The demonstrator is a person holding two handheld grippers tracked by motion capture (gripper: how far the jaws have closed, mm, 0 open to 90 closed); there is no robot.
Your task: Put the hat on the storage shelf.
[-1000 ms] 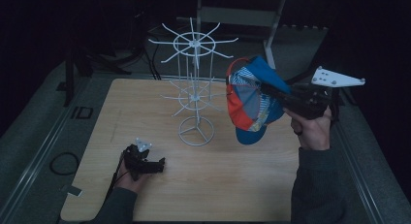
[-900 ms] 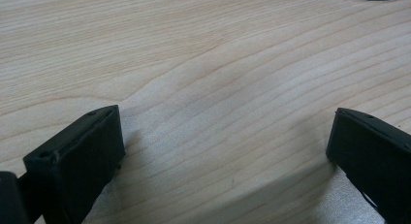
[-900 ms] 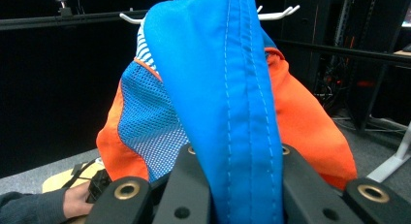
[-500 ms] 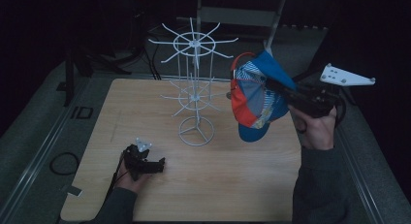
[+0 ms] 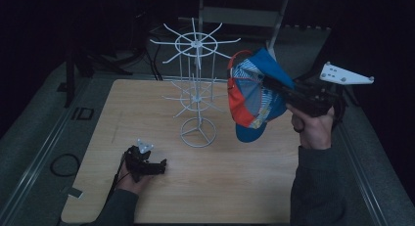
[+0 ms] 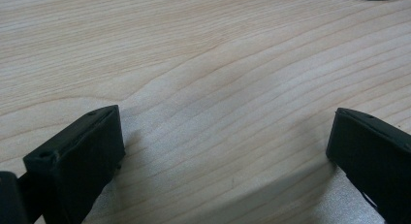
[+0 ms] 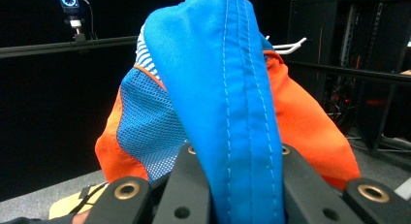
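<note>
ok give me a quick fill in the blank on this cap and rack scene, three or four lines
1. The right tool is shut on the brim of a blue and orange ____.
2. The left tool rests on the wooden ____ with its jaws open.
3. The wire rack is coloured ____.
4. In the high view the cap hangs to the ____ of the rack.

Missing words: cap; table; white; right

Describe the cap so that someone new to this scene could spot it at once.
Start at the white wire rack standing on the wooden table. Just to its right, the right gripper holds the cap in the air. It is the lone colourful item: blue, orange and striped.
</note>
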